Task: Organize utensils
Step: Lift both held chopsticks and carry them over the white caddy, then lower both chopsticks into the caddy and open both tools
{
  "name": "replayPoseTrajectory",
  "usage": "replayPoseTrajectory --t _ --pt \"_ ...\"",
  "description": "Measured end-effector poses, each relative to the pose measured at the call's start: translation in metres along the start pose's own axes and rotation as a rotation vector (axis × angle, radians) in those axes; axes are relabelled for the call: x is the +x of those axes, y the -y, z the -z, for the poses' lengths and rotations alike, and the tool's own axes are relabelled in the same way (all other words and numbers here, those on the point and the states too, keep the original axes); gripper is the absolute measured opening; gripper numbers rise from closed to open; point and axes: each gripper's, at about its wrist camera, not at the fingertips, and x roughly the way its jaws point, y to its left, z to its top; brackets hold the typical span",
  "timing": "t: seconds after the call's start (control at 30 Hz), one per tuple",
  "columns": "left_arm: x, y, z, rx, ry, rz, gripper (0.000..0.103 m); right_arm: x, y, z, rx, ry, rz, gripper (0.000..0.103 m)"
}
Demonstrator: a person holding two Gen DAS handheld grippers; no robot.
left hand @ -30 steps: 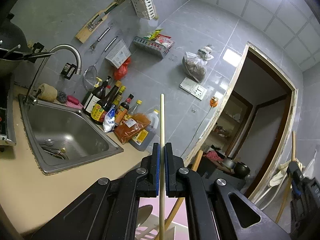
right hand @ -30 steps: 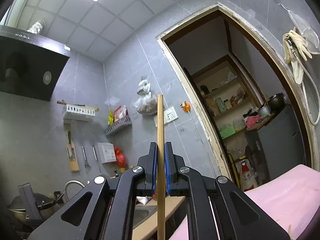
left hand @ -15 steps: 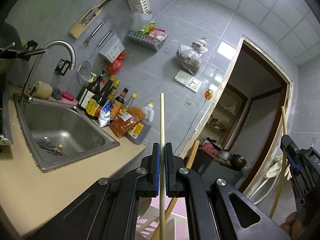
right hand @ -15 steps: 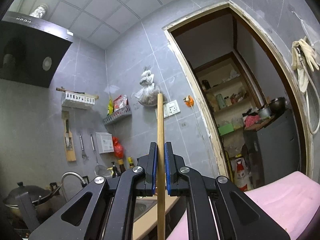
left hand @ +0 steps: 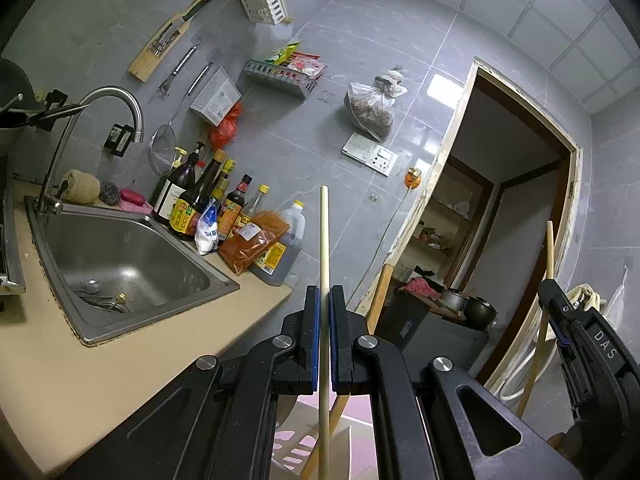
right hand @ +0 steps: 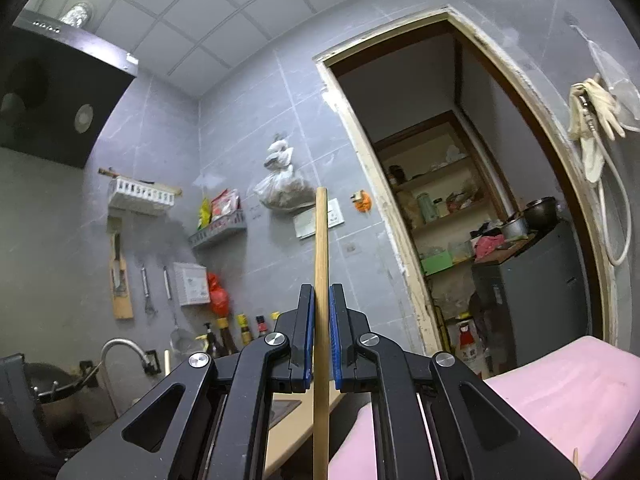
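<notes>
While raised above the counter [left hand: 100,380], a pale stick [left hand: 324,248] is clamped upright by the left gripper [left hand: 324,300]; a browner stick [right hand: 321,248] is likewise clamped by the right gripper [right hand: 321,300].

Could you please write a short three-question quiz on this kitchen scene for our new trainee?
1. True or false: the left gripper is shut on a pale wooden stick.
2. What does the right gripper hold?
A. a darker wooden stick
B. a spoon
C. nothing
3. Fill in: the sauce bottles stand beside the steel ____.

Key: 1 true; 2 A; 3 sink.
</notes>
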Motion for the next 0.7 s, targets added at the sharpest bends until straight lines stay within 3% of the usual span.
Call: replayPoseTrajectory --t 0.3,0.7 --pt "0.004 0.002 0.004 0.029 -0.026 -0.004 0.002 0.002 -0.011 0.005 -0.077 -0.013 0.011 0.005" --pt "0.008 0.003 0.020 0.139 -0.163 0.042 0.002 -0.006 -0.010 0.004 -0.142 -0.093 -0.001 0.006"
